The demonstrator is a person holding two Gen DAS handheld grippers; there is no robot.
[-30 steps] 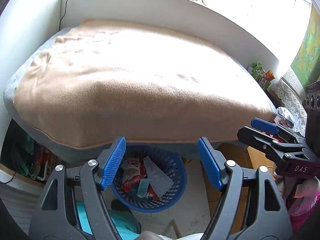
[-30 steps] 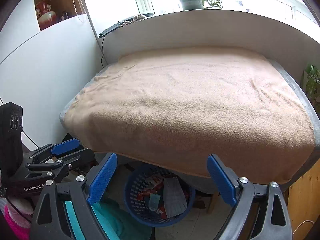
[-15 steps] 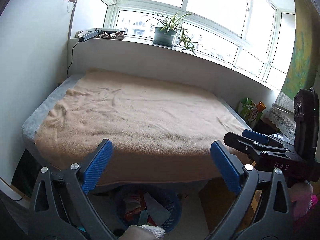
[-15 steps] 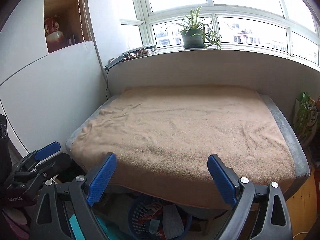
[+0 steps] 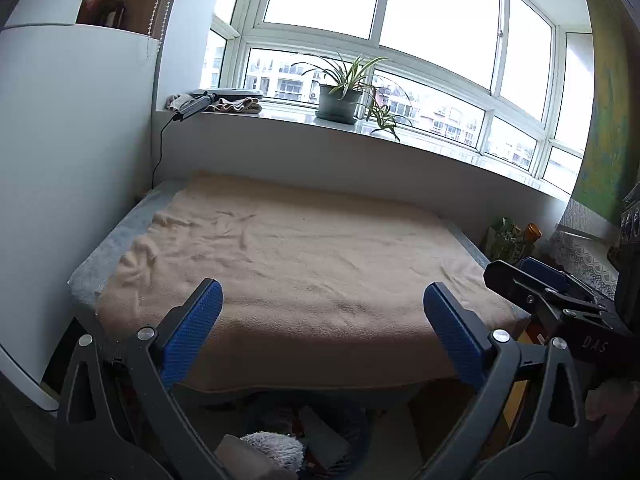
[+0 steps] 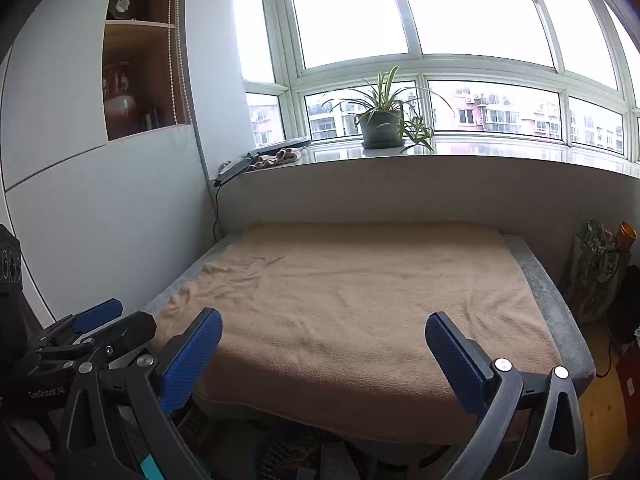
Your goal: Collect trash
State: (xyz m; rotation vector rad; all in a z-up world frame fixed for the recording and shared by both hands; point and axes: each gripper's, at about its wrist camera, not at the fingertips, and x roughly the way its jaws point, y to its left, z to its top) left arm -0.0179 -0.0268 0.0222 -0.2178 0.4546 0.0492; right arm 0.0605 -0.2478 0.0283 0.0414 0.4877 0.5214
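My left gripper (image 5: 322, 320) is open and empty, held up in front of the near edge of a bed with a tan blanket (image 5: 304, 256). My right gripper (image 6: 324, 348) is open and empty too, raised over the same blanket (image 6: 360, 296). Each gripper shows at the side of the other's view, the right gripper (image 5: 544, 292) at the right edge, the left gripper (image 6: 96, 328) at the lower left. The blue trash basket (image 6: 280, 456) with wrappers sits on the floor below the bed edge, dark and mostly cut off at the bottom; it also shows in the left wrist view (image 5: 320, 424).
A windowsill behind the bed holds a potted plant (image 5: 340, 96), a cloth (image 5: 236, 105) and a corded device (image 5: 196, 103). A white cabinet wall (image 6: 100, 216) stands at the left. A green bag (image 6: 596, 268) and a lace-covered table (image 5: 580, 256) stand at the right.
Both grippers have risen and tilted up from the basket. The basket has dropped to the bottom edge of both views, and the window and sill have come into view. Jaws stayed open.
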